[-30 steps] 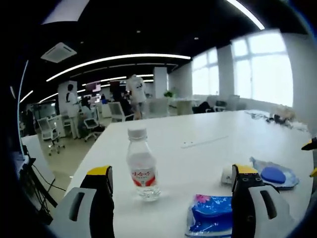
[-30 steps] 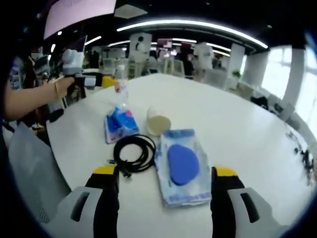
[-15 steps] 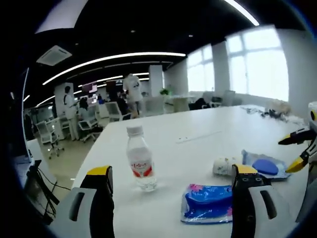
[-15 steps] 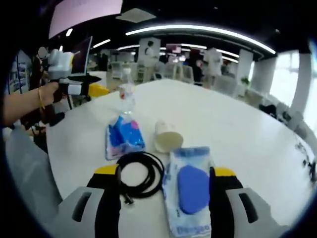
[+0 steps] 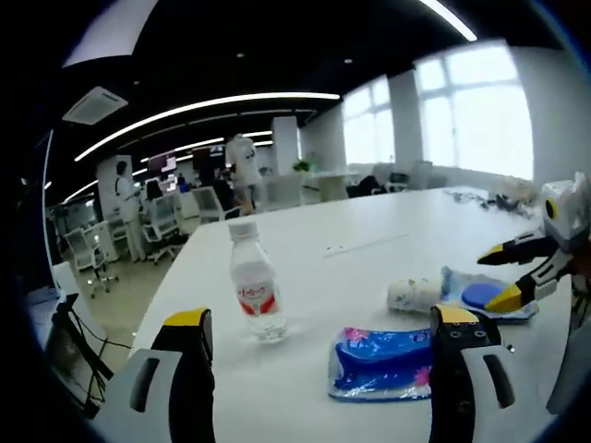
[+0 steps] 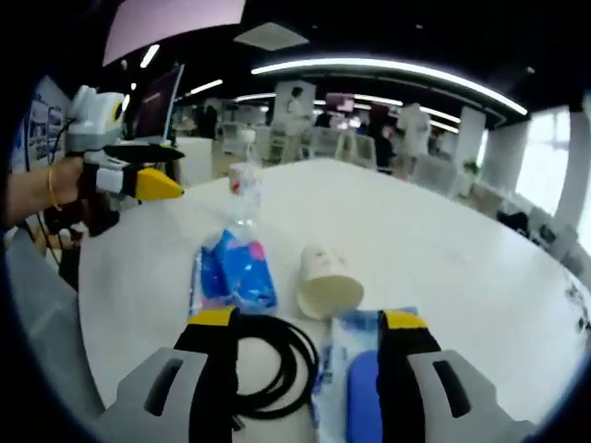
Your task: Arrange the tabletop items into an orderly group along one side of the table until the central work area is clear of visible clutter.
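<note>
A clear water bottle [image 5: 254, 295] [image 6: 243, 189] with a white cap stands upright on the white table [image 5: 369, 249]. To its right lies a blue tissue packet [image 5: 379, 363] [image 6: 231, 277]. A paper cup [image 5: 413, 293] [image 6: 328, 286] lies on its side. Beside the cup is a wipes packet [image 5: 476, 295] [image 6: 355, 388] with a blue lid. A coiled black cable [image 6: 272, 369] lies near my right jaws. My left gripper [image 5: 323, 318] [image 6: 138, 171] is open and holds nothing, short of the bottle. My right gripper [image 6: 309, 320] [image 5: 512, 272] is open above the wipes packet and cable.
The white table [image 6: 443, 268] stretches far back, with small clutter at its far right corner [image 5: 503, 196]. Office chairs [image 5: 92, 249] and standing people [image 5: 242, 166] are beyond the table's left edge. A person's hand [image 6: 65, 180] holds the left gripper.
The right gripper's view has dropped lower and closer to the cup, cable and wipes packet. That gripper now reaches further into the left gripper view from the right. The items have not moved.
</note>
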{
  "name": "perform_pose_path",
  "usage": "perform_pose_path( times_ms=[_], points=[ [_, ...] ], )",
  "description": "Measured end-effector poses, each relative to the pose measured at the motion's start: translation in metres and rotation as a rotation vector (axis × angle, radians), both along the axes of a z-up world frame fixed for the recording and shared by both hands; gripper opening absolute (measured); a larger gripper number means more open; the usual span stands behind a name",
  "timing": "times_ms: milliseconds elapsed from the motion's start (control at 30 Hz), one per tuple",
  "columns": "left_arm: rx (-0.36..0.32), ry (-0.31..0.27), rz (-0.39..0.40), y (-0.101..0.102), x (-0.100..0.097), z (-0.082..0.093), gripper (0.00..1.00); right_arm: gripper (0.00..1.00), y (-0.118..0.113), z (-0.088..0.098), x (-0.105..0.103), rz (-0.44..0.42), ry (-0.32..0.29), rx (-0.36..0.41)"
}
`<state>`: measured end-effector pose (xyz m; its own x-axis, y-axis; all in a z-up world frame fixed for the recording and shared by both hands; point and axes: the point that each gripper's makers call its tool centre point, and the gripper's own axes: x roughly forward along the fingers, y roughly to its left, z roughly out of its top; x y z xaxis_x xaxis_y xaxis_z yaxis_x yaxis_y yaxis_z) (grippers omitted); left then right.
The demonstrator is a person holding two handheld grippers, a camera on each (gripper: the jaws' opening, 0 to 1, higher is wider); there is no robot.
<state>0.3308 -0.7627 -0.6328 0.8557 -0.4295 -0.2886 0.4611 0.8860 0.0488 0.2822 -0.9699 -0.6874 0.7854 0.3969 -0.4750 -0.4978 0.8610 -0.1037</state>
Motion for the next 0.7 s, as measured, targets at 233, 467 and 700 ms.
perform_pose_path(
  times_ms=[233,467,700],
  points=[
    [0.006,0.013,-0.007,-0.001,-0.007,-0.003,0.95,0.43,0.008,-0.01,0.02,0.008,-0.016,0.006],
    [0.004,0.024,-0.004,-0.002,-0.013,-0.006,0.94,0.32,0.014,-0.031,0.031,-0.002,0.02,0.028],
    [0.008,0.026,-0.022,-0.006,-0.015,-0.007,0.93,0.23,0.021,-0.04,0.04,-0.024,0.049,0.116]
  ],
)
